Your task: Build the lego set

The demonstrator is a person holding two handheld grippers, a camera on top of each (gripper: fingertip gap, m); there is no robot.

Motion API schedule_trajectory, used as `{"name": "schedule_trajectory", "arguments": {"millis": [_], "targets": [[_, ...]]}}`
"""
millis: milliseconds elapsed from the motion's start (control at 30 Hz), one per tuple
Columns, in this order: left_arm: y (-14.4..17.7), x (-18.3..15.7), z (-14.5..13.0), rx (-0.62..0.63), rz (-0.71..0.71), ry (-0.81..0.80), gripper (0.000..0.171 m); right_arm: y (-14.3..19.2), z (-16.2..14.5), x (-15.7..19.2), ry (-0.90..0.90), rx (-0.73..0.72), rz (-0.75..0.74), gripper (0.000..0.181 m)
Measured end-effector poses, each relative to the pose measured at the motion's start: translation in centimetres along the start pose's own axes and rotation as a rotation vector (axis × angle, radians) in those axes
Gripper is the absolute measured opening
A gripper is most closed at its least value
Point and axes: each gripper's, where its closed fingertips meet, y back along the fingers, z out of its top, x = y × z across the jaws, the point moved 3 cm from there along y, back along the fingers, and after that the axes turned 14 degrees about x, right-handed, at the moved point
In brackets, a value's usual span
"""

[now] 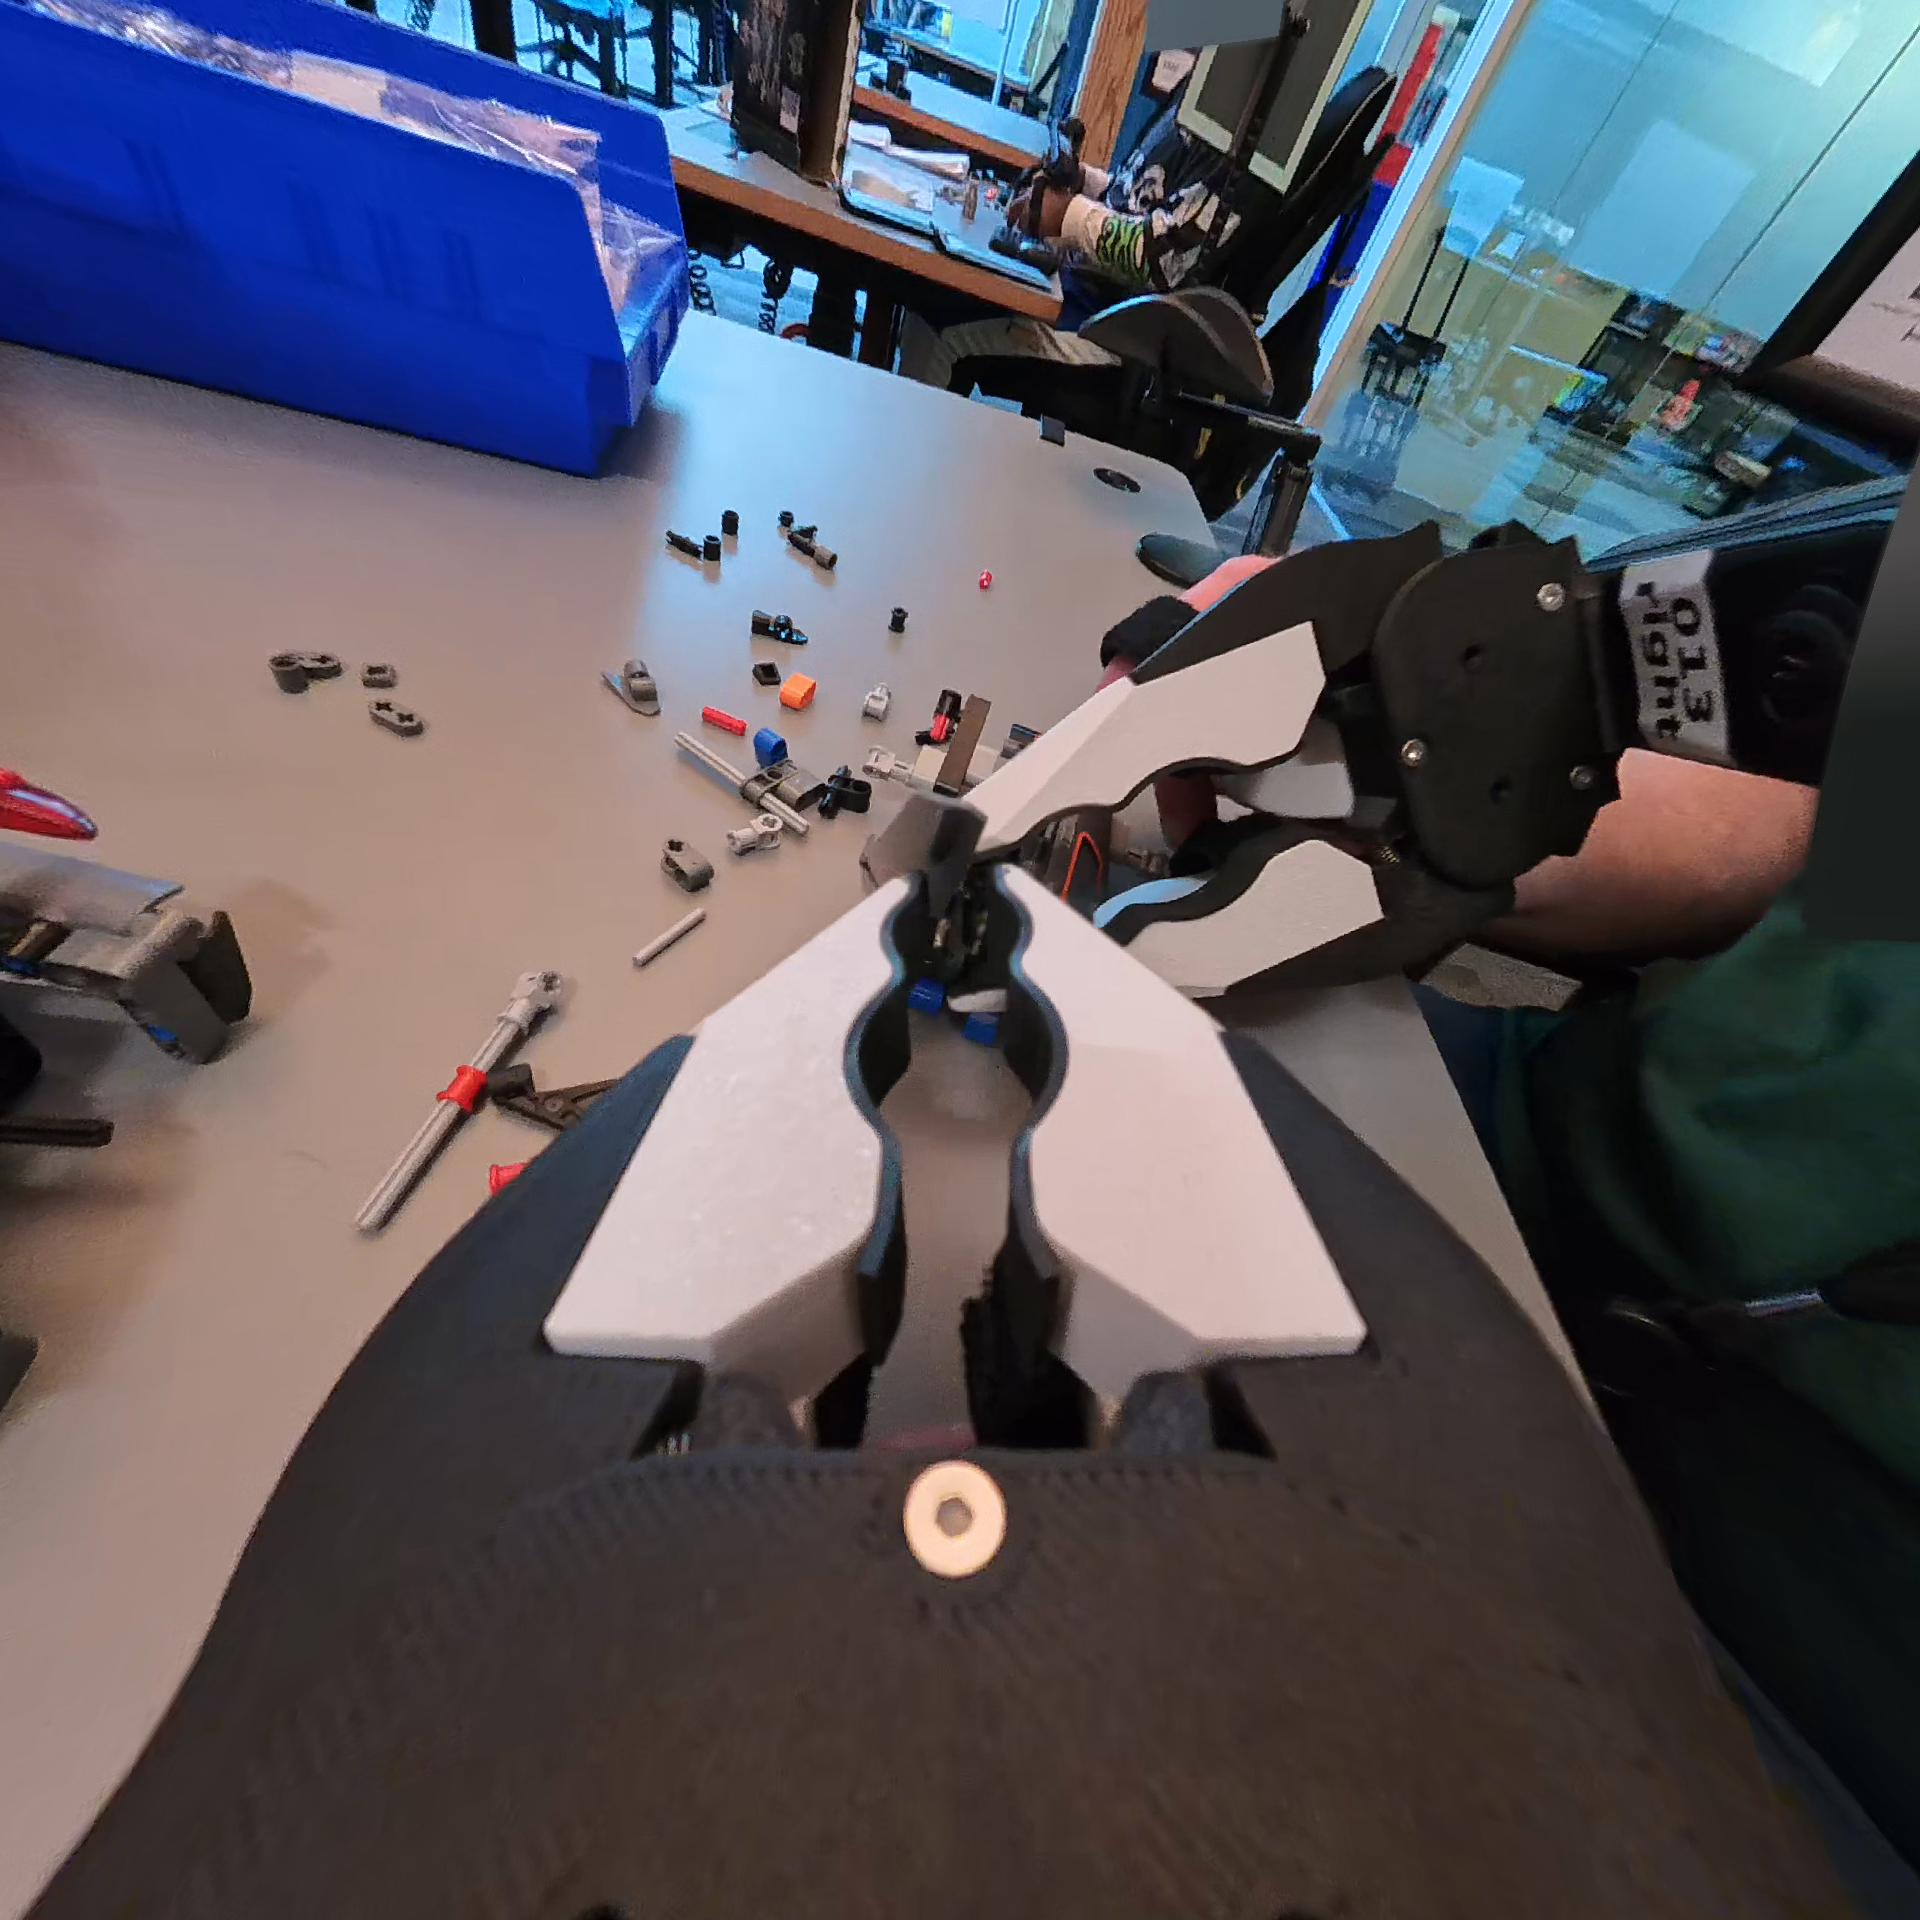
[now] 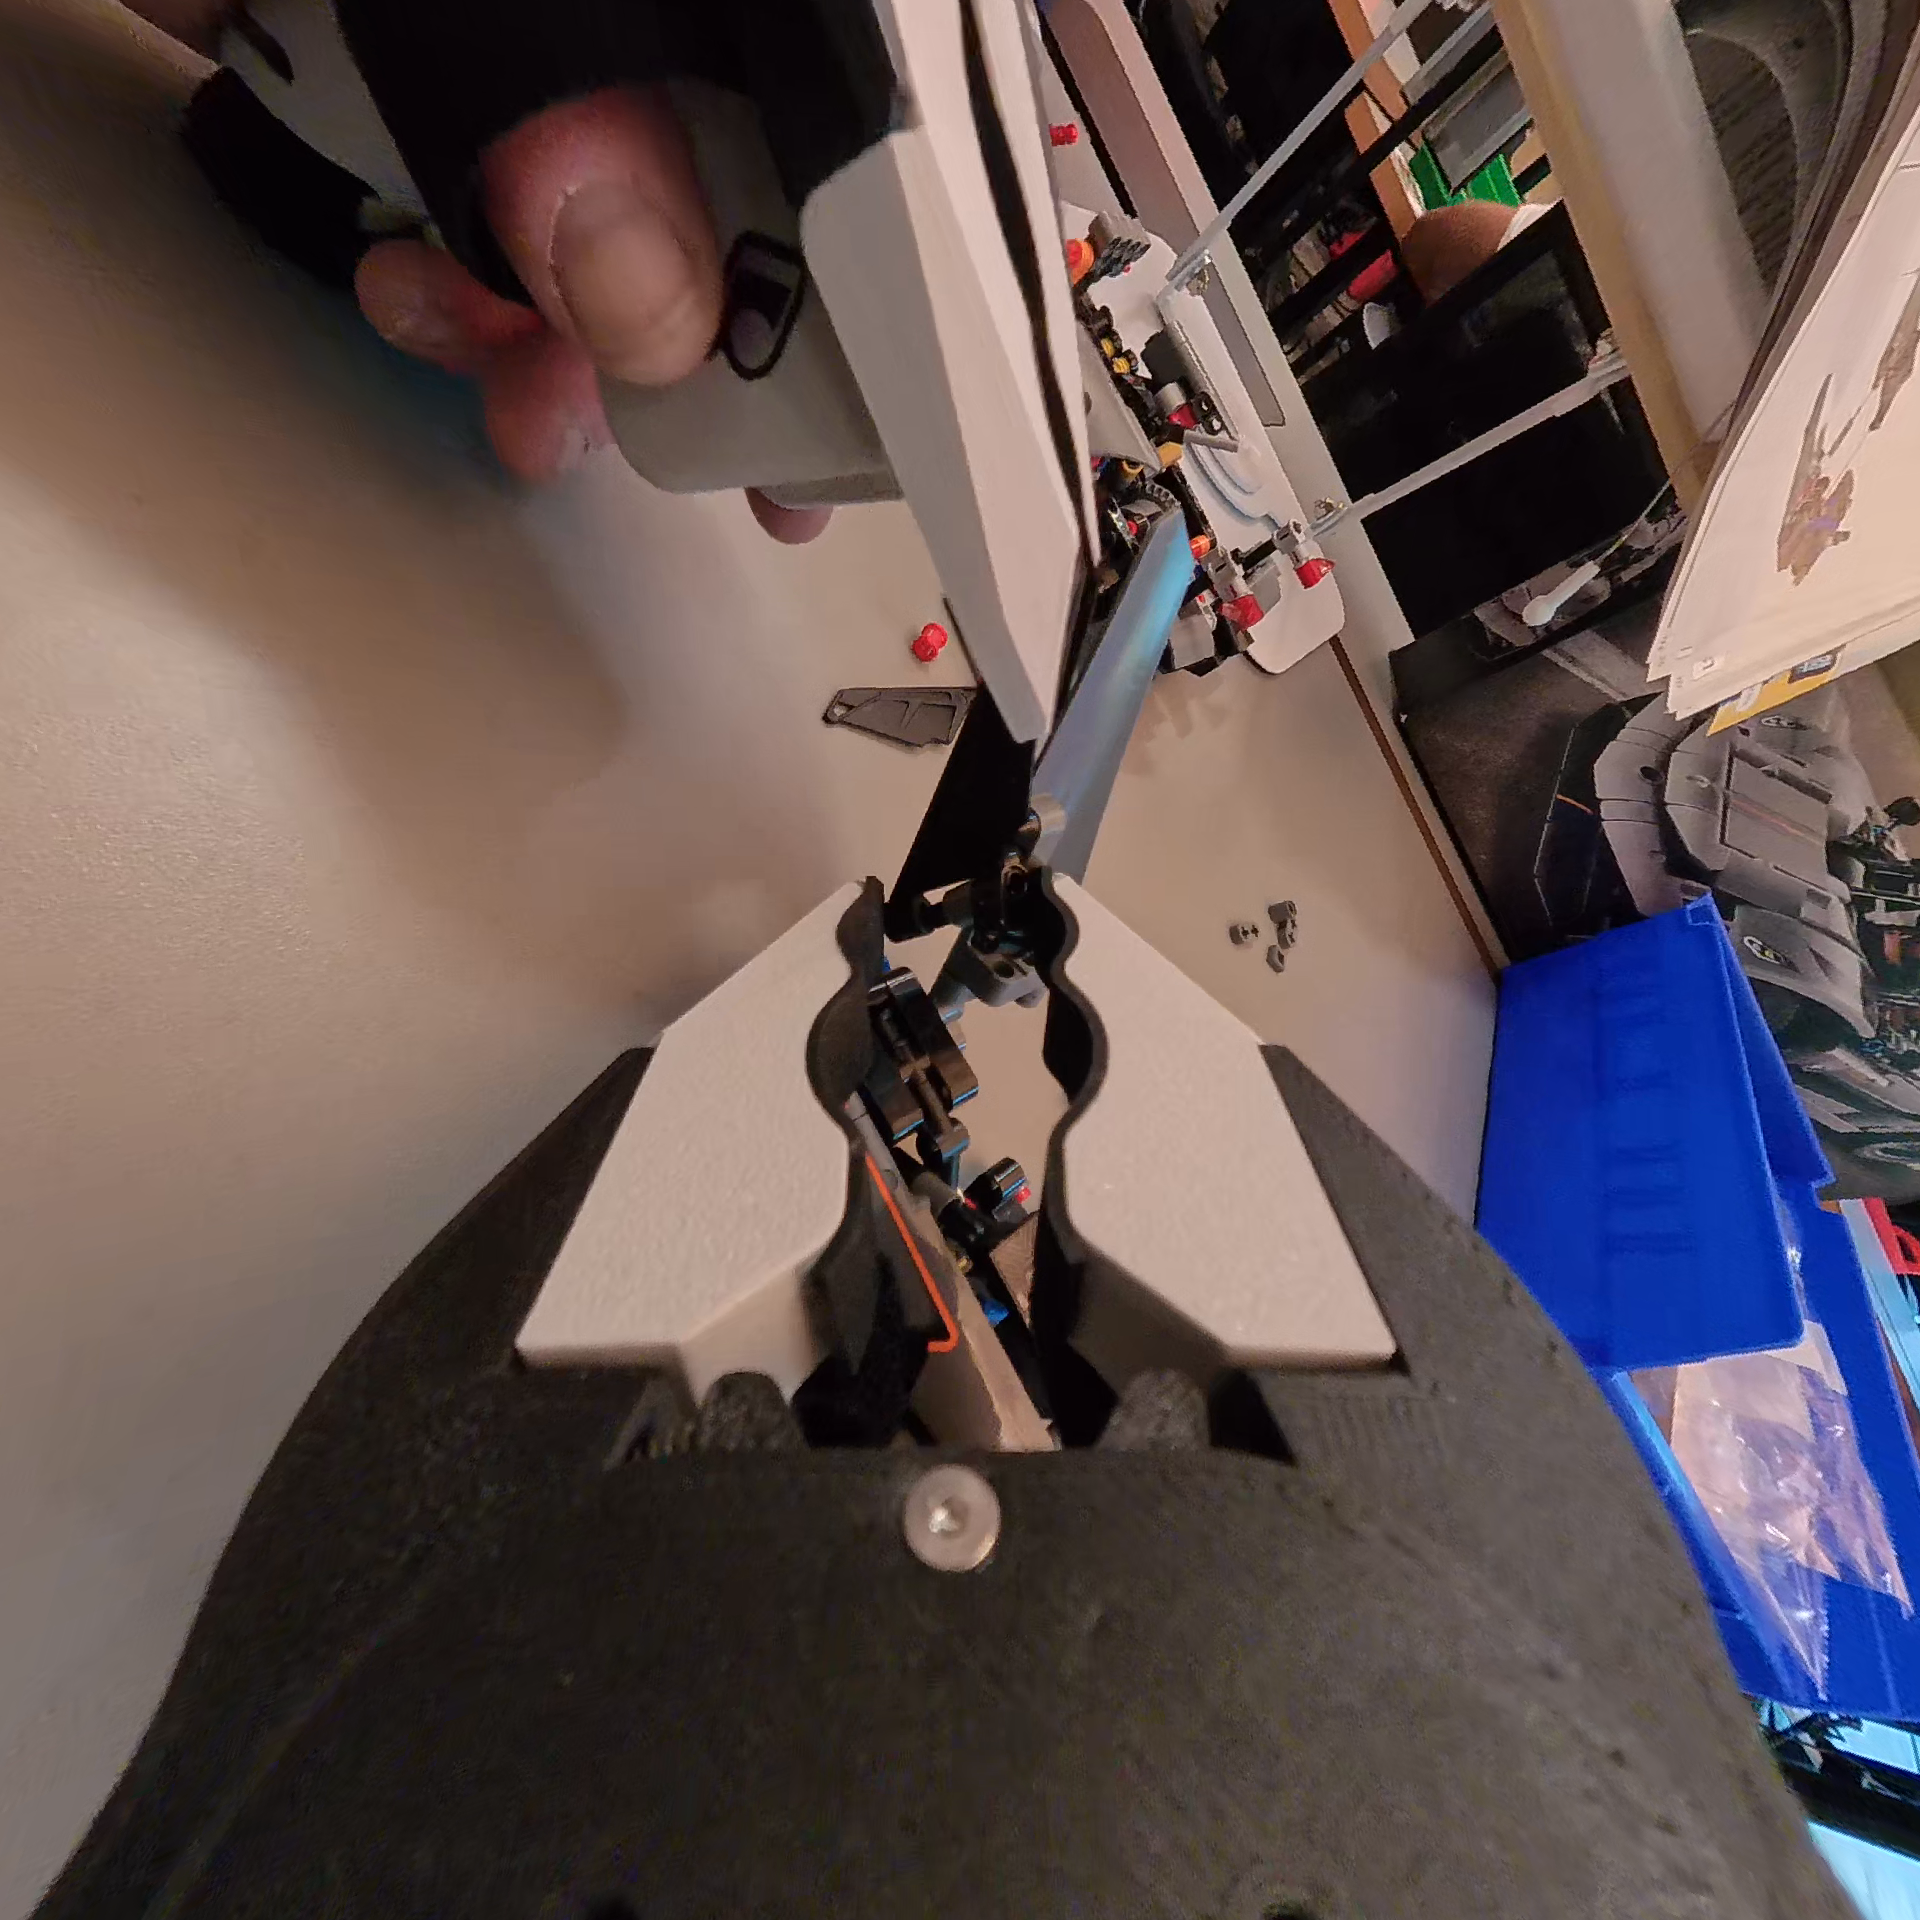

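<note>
Behind our grey surface (image 1: 260,540) we see an office with other desks, a glass wall and a person at work farther back. On the surface stands a blue bin (image 1: 312,229), and many loose lego pieces (image 1: 769,717) lie spread near the middle. We can count about thirty small ones, but some are too small to be sure. Among them are two long grey axles (image 1: 457,1101), one orange piece (image 1: 798,690) and three dark grey small links (image 1: 343,686).

We hold a small lego sub-assembly (image 2: 940,1060) above the surface edge with both tools. The left tongs (image 1: 961,904) are nearly closed, and their tips pinch its dark part. The right tongs (image 2: 961,914) are closed only partly; the sub-assembly sits between their fingers, with black, blue and grey parts.

We judge the task is in the middle. A larger built section (image 2: 1164,416) lies on the surface, and another part with grey panels (image 1: 114,956) lies at the left. The many loose pieces are still to be joined, so much work is left.
</note>
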Motion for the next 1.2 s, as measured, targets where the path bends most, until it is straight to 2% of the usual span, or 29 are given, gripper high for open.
{"name": "schedule_trajectory", "arguments": {"millis": [100,167,333,933,1200], "targets": [[0.0,-0.1,-0.6,0.034,0.005,0.021,0.018,0.0,0.0,0.0,-0.002,-0.002,0.001,0.026],[-0.5,-0.2,-1.2,0.091,0.015,0.02,0.018,0.0,0.0,0.0,-0.001,-0.005,0.002,0.026],[-1.4,-0.1,-1.3,0.137,0.025,0.038,0.002,0.0,0.0,0.0,-0.006,-0.006,0.003,0.026],[-2.0,0.4,-0.9,0.147,0.016,0.006,0.0,-0.1,-0.6,-0.7,-0.066,-0.011,0.077,0.024],[-2.1,0.5,-0.9,0.154,0.018,0.007,0.0,-0.2,-0.7,-0.7,-0.038,0.004,0.066,0.022]]}}
